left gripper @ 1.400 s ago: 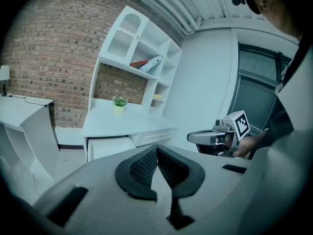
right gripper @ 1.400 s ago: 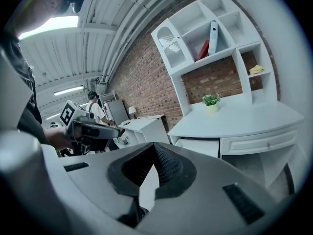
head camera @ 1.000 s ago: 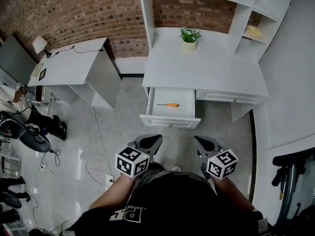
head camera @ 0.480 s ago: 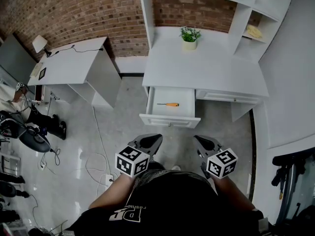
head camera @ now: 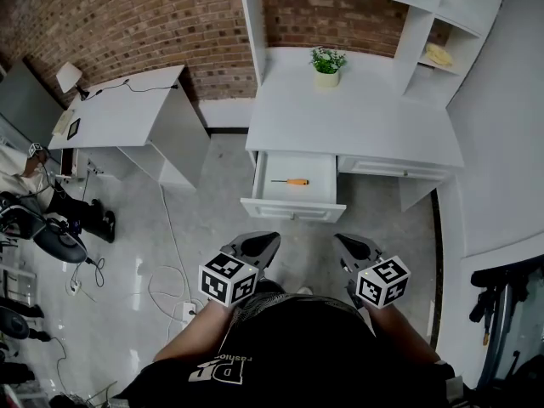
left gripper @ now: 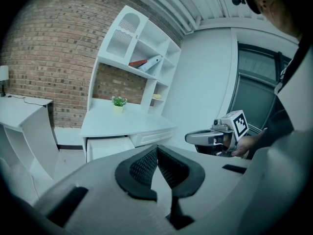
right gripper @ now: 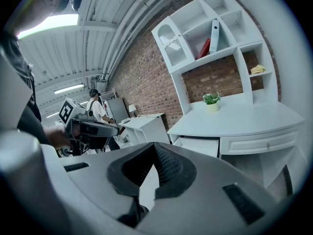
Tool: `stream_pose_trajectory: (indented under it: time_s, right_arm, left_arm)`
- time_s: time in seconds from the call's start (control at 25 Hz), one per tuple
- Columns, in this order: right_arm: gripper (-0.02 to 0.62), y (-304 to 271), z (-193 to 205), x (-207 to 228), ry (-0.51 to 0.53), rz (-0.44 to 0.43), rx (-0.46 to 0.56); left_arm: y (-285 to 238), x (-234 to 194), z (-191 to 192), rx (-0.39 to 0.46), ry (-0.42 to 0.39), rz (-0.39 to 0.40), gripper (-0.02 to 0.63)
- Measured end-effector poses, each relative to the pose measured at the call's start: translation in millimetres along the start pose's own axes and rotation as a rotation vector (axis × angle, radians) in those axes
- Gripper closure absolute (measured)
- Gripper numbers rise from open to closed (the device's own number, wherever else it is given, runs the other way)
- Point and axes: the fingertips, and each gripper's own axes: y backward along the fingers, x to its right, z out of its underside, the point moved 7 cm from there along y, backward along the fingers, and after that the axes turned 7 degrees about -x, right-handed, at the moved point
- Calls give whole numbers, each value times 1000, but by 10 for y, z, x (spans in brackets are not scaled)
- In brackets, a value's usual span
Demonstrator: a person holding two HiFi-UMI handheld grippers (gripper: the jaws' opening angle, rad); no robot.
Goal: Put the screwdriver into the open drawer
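Inside the open drawer (head camera: 293, 209) the screwdriver (head camera: 295, 181) lies flat, well apart from my left gripper (left gripper: 156, 151) and right gripper (right gripper: 154, 148), both closed on nothing. It looks light and stiff; I'd take the orange handle, since the thin shaft would likely slip.

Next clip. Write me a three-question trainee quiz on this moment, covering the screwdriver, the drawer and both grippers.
1. True or false: the screwdriver lies inside the open drawer.
2. Multiple choice: the left gripper is A) shut on the screwdriver, B) shut and empty, C) wide open.
3. Fill in: the right gripper has its fingers ____, with nothing between them.

Key: 1 true; 2 B; 3 shut.
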Motion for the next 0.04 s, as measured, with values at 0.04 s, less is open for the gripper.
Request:
stream_pose_trajectory:
  time_s: [0.04]
  right_arm:
    - [591,7,-3,1,0,0,0]
  left_arm:
    - [0,7,-5,0,0,0,588]
